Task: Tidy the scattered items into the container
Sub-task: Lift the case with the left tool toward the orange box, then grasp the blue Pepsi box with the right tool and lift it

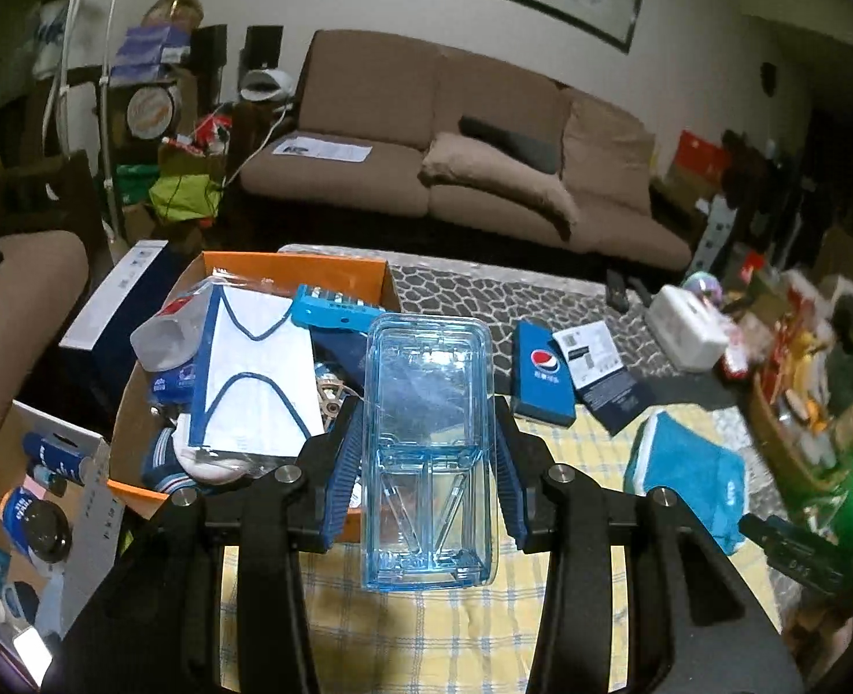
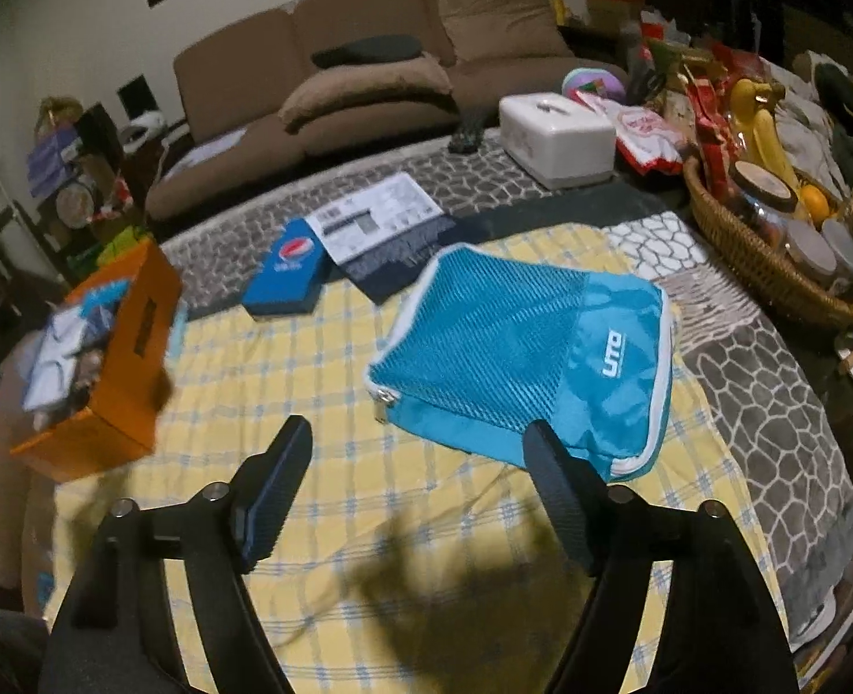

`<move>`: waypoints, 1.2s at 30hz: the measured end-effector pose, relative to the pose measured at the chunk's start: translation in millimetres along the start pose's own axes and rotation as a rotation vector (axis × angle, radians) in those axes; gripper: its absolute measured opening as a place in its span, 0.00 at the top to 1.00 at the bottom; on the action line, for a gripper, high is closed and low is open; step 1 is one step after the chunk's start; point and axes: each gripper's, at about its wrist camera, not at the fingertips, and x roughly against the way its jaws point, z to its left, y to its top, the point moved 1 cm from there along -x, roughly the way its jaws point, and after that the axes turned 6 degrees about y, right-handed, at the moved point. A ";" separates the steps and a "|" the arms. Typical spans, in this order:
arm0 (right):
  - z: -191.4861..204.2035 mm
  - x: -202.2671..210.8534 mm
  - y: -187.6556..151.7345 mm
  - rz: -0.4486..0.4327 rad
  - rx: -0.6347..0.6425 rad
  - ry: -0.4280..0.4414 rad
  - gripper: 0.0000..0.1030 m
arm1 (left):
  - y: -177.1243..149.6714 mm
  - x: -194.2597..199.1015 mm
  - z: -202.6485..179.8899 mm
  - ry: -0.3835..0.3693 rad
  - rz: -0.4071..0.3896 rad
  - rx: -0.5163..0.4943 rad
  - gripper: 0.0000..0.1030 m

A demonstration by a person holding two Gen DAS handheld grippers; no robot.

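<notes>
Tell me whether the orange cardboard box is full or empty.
Full. The orange cardboard box is heaped above its rim with a white packet, a blue case and rolled socks.

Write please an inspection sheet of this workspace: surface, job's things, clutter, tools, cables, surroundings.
Surface: yellow checked cloth over a grey stone-pattern cover.
Job's things: orange box already heaped; clear blue plastic case in the left tool; blue mesh pouch, Pepsi box and dark leaflet pack lie loose.
Clutter: white tissue box, wicker basket with snacks.
Tools: left shut on the case; right tool open, empty.
Cables: white cable beside the sofa.
Surroundings: brown sofa.
</notes>
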 end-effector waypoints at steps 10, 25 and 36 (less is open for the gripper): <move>72.7 75.0 28.9 -0.077 0.139 0.065 0.08 | 3.8 -1.9 7.5 -0.006 0.005 0.038 0.62; 122.2 -9.0 137.3 0.040 0.242 0.037 0.01 | 10.2 3.8 30.4 0.013 0.006 0.042 0.62; 98.1 -149.5 170.4 0.017 0.356 -0.050 0.01 | 45.5 -25.1 56.3 0.084 -0.004 0.081 0.62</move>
